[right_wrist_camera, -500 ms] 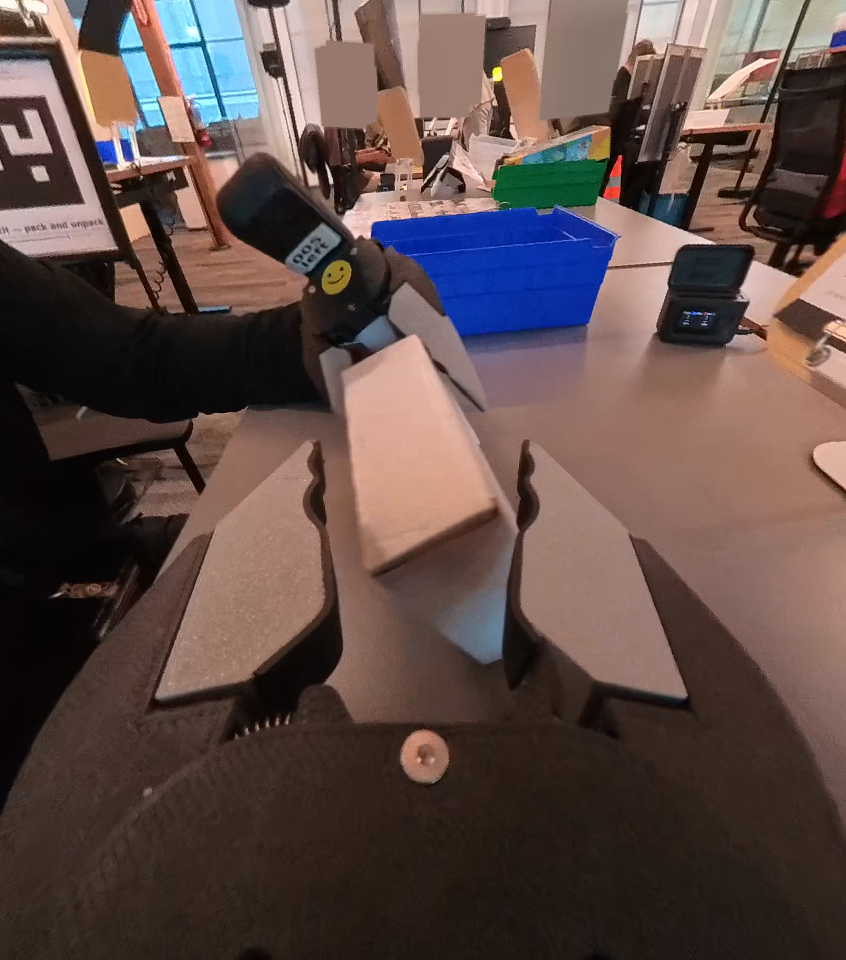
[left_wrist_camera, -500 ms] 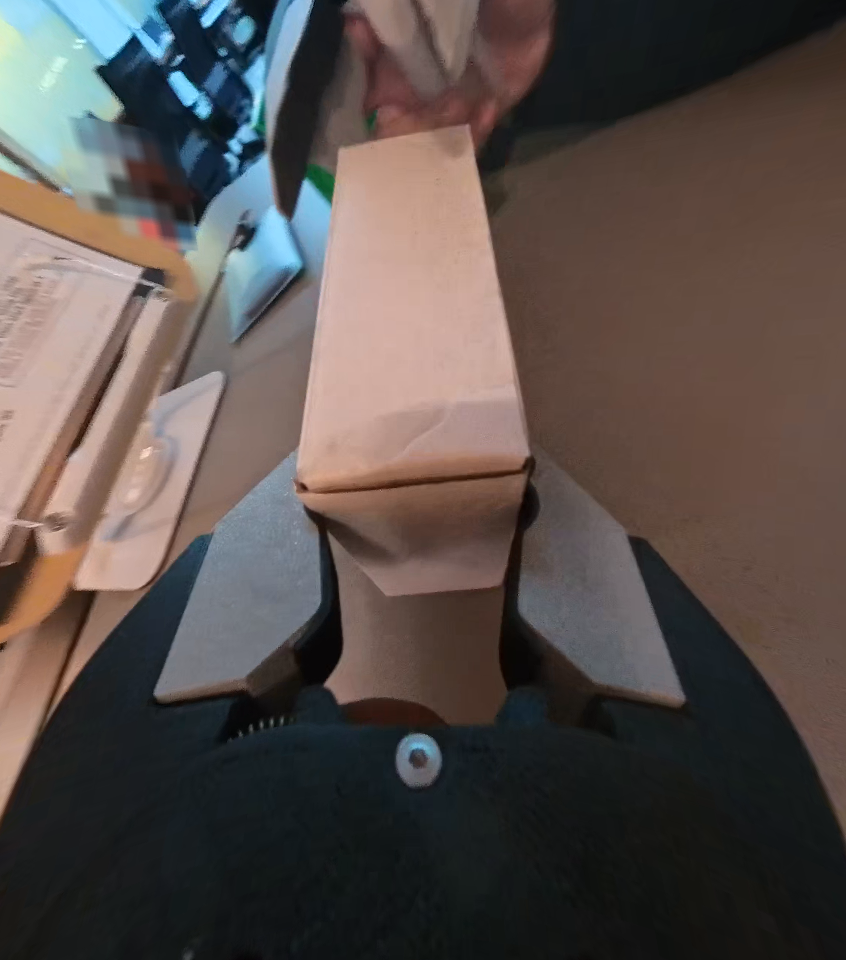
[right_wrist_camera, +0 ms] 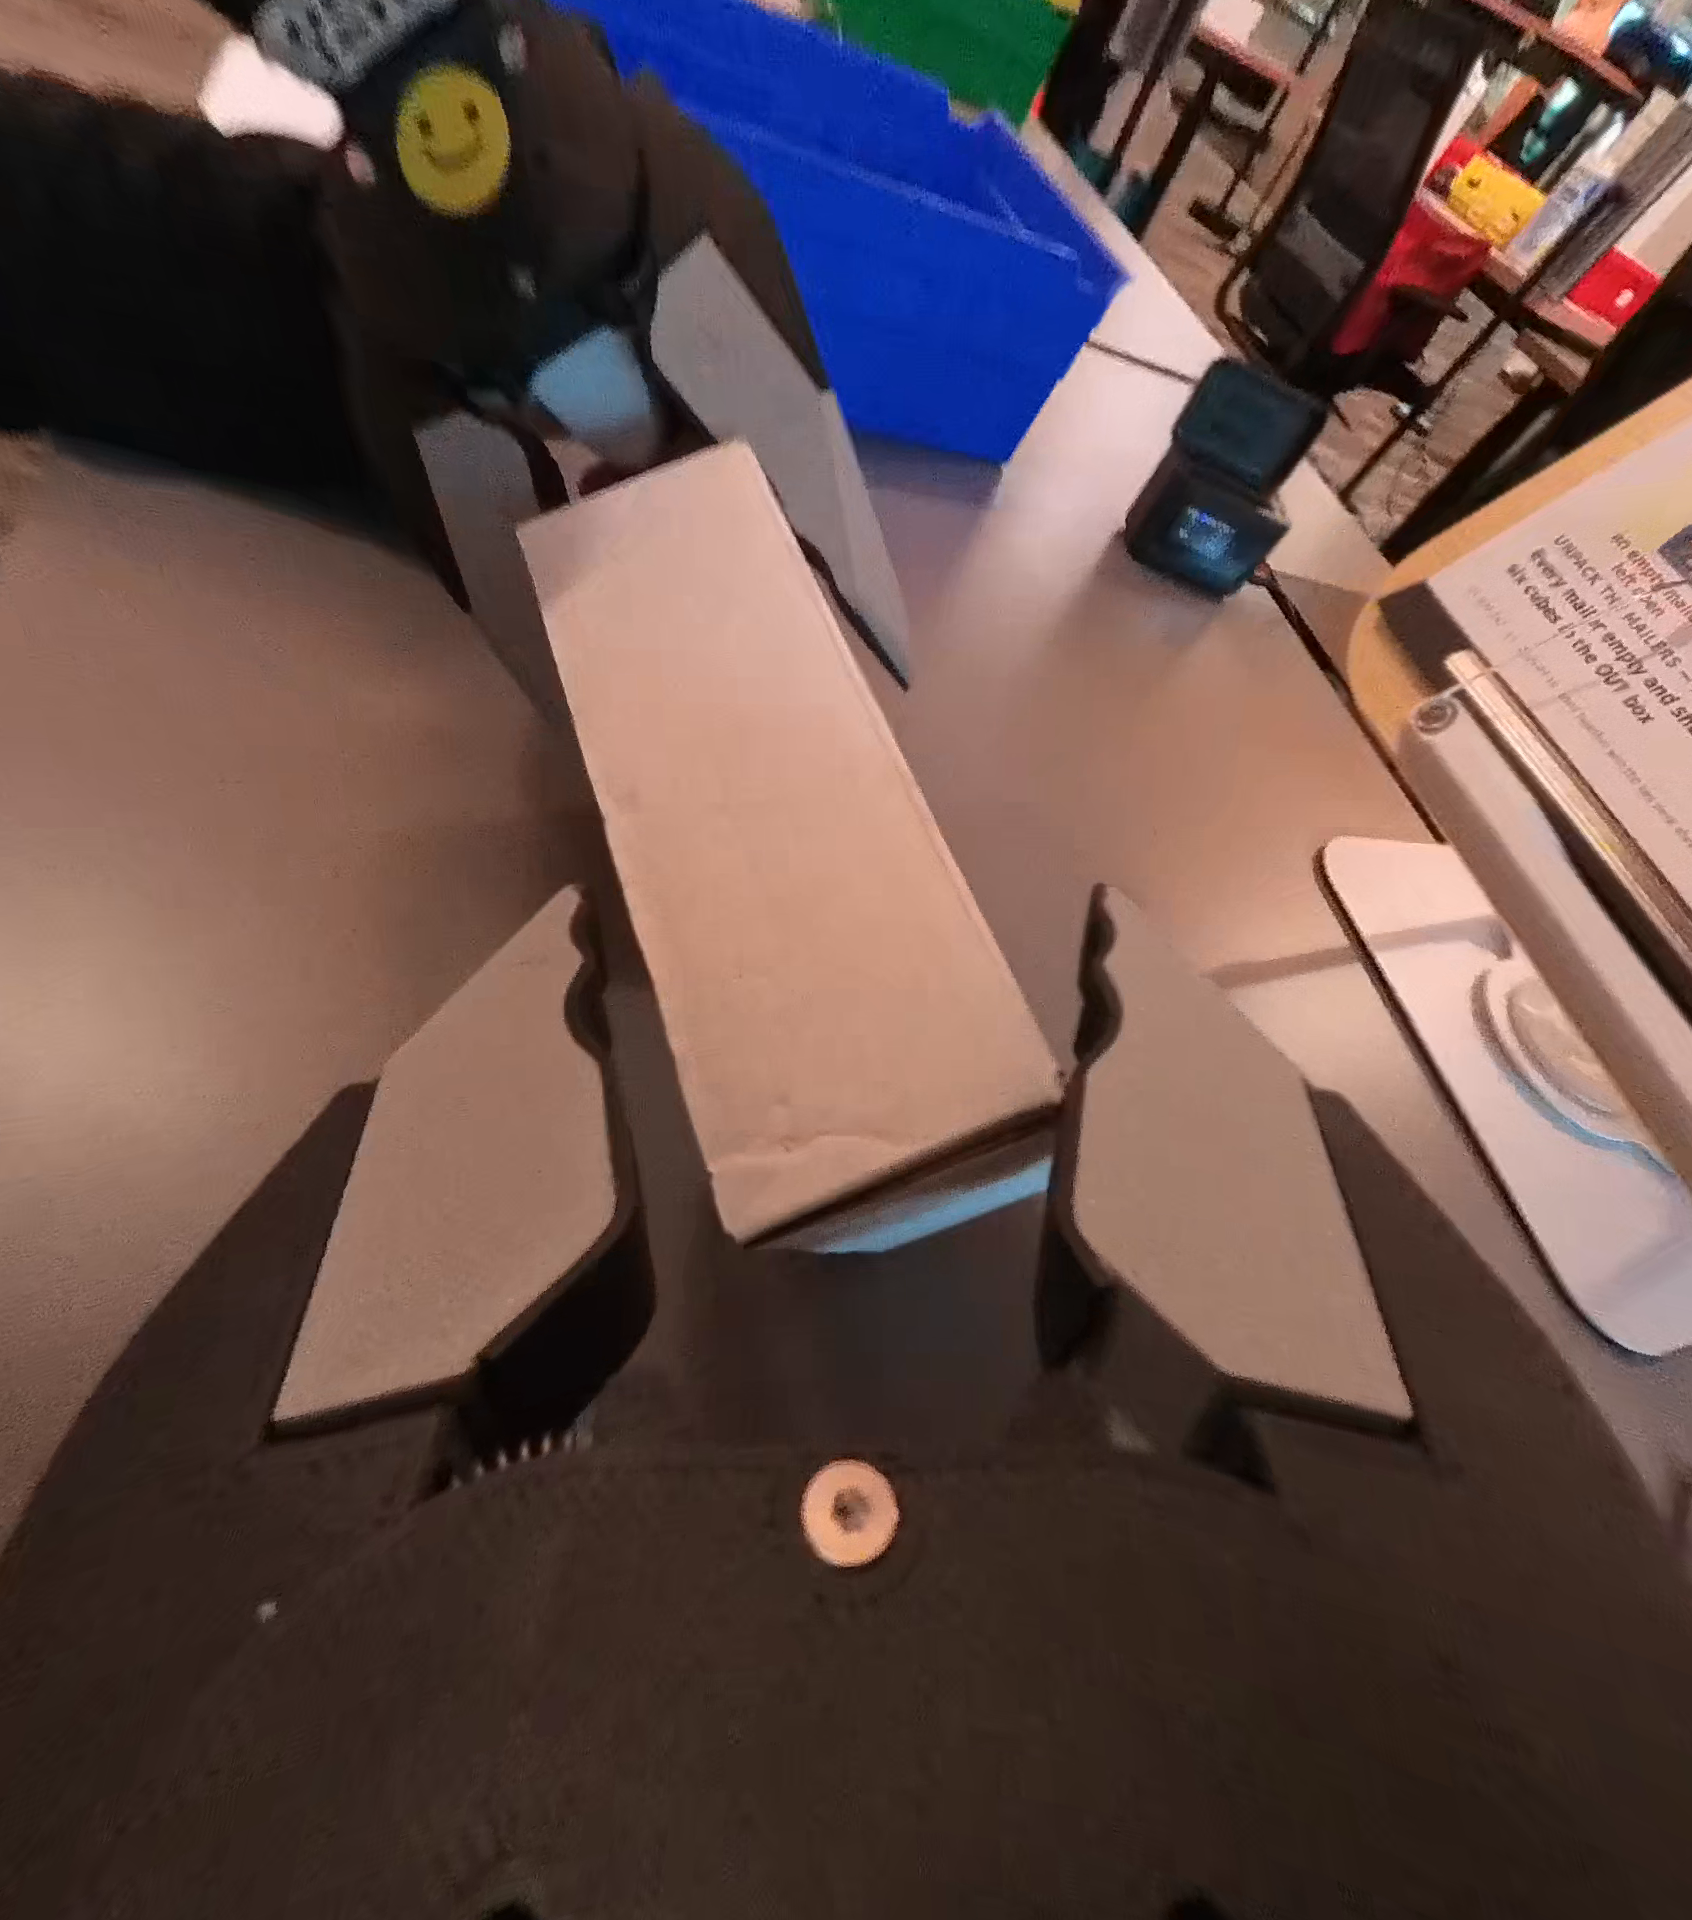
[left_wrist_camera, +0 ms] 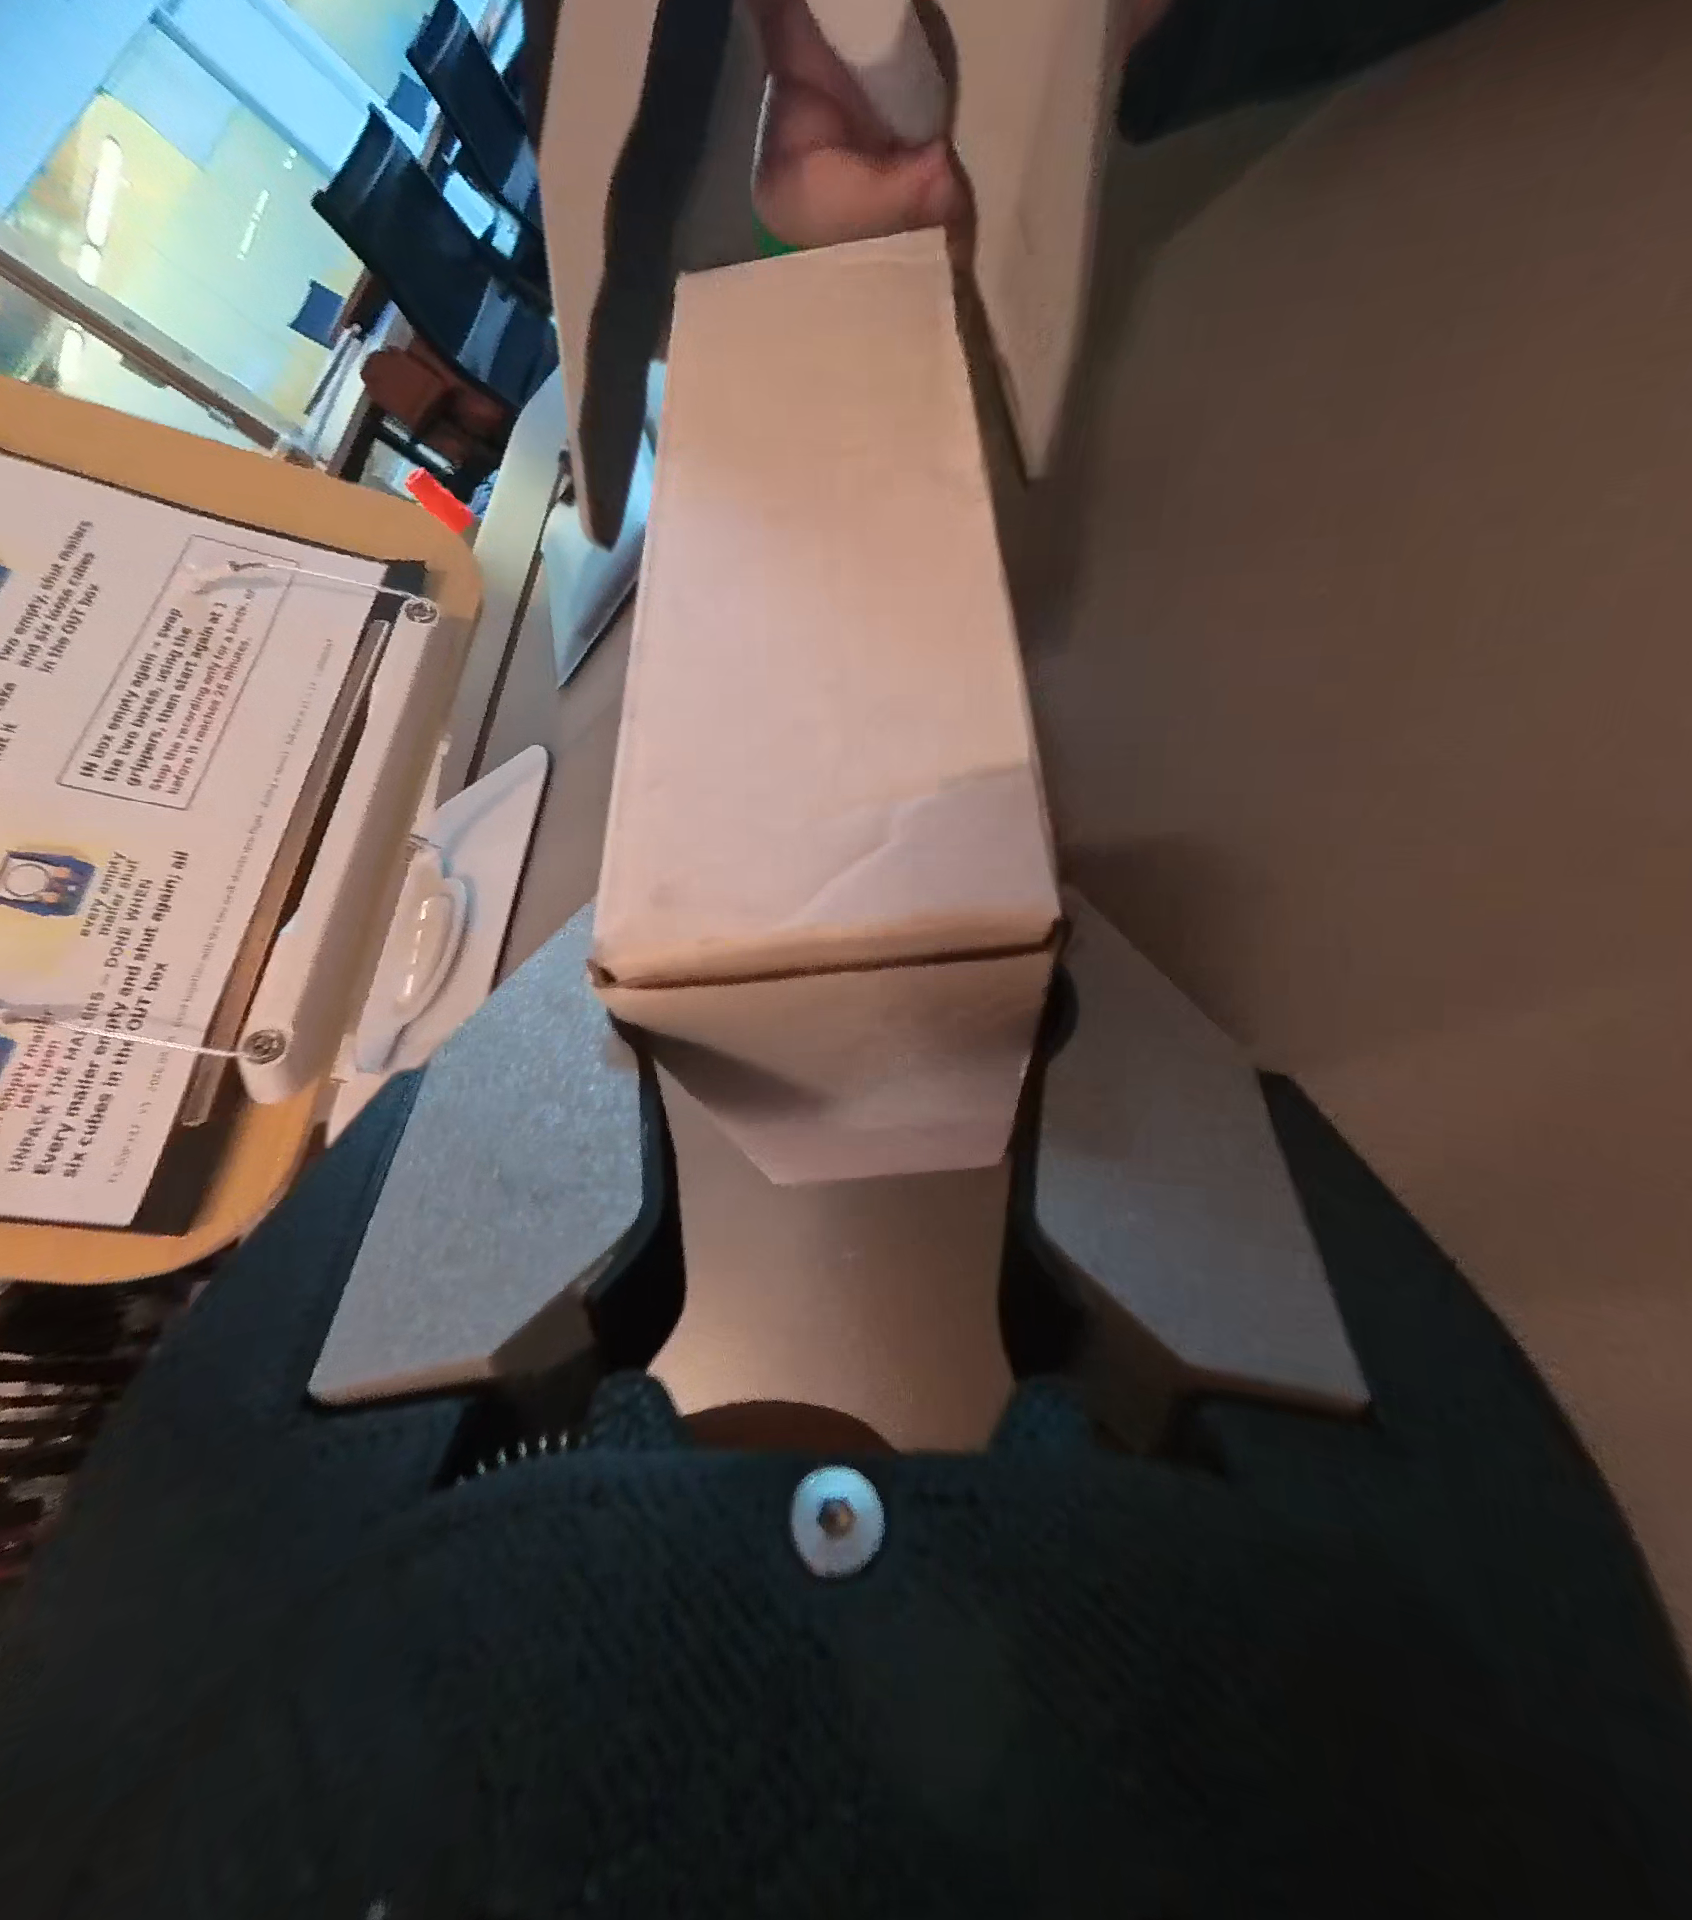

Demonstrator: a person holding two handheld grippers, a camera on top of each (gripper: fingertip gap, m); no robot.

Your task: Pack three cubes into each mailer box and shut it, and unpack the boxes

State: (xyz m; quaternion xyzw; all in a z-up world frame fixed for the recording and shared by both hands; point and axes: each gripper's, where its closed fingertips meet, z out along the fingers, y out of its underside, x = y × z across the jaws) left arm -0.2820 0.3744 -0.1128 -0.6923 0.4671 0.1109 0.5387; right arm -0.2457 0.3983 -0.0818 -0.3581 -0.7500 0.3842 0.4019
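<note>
The grey table [right_wrist_camera: 1081, 727] fills both views. At 12 o'clock in the right wrist view stands a blue bin [right_wrist_camera: 904, 249]; at 3 o'clock a printed instruction board [right_wrist_camera: 1652, 665] leans on its white stand [right_wrist_camera: 1507, 1091]. The long brown mailer box [right_wrist_camera: 769, 831], lid down, is lifted off the table between the 2 tools. The left gripper [left_wrist_camera: 837, 997] clamps one end. The right gripper [right_wrist_camera: 831, 997] straddles the other end, spread wide, 1 finger [right_wrist_camera: 1206, 1195] touching a corner. A small black device [right_wrist_camera: 1226, 468] sits at 1 o'clock.

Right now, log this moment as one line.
left gripper: shut on mailer box | right gripper: open around far end | box: closed
</note>
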